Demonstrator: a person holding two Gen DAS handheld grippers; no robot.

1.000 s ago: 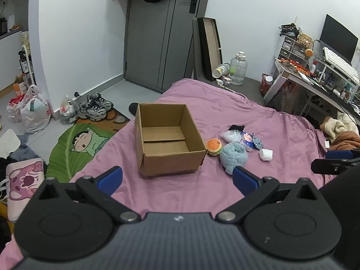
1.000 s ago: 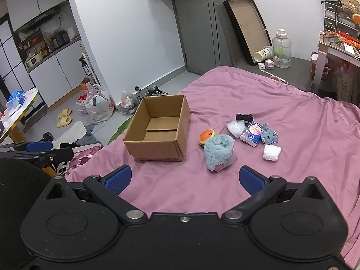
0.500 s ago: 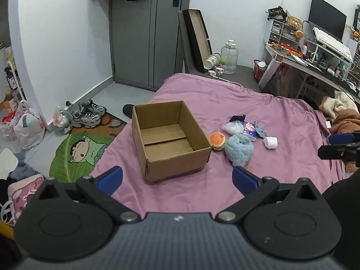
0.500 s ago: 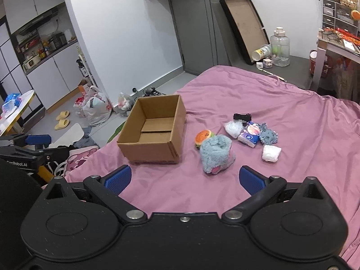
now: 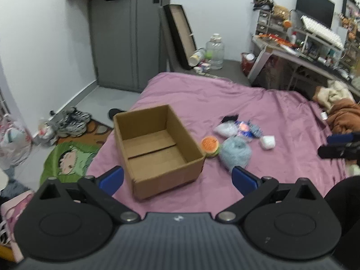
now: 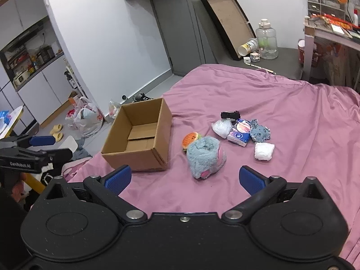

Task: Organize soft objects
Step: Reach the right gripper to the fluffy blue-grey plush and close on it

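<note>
One empty cardboard box [image 6: 139, 135] and seven soft items are seen on the bed [image 6: 292, 112] — the nearest a blue plush [image 6: 205, 155]; both the left gripper [image 5: 177, 177] and the right gripper [image 6: 183, 177] are held wide, nothing gripped.

A plain brown cardboard box [image 6: 140, 137] sits on a bed [image 6: 281, 112] covered in a mauve-pink sheet. Beside it lie a pale blue fuzzy plush [image 6: 205, 155] with pink patches, an orange and tan burger toy [image 6: 190, 139], a dark blue tissue pack [image 6: 239, 132] printed with a pinkish round motif, a grey-blue plush [image 6: 259, 132], two white bundles and a black item [image 6: 230, 114]. Both black grippers carry blue pads [image 6: 118, 178], and the floor mat [image 5: 67, 159] is green with a cartoon face.
</note>
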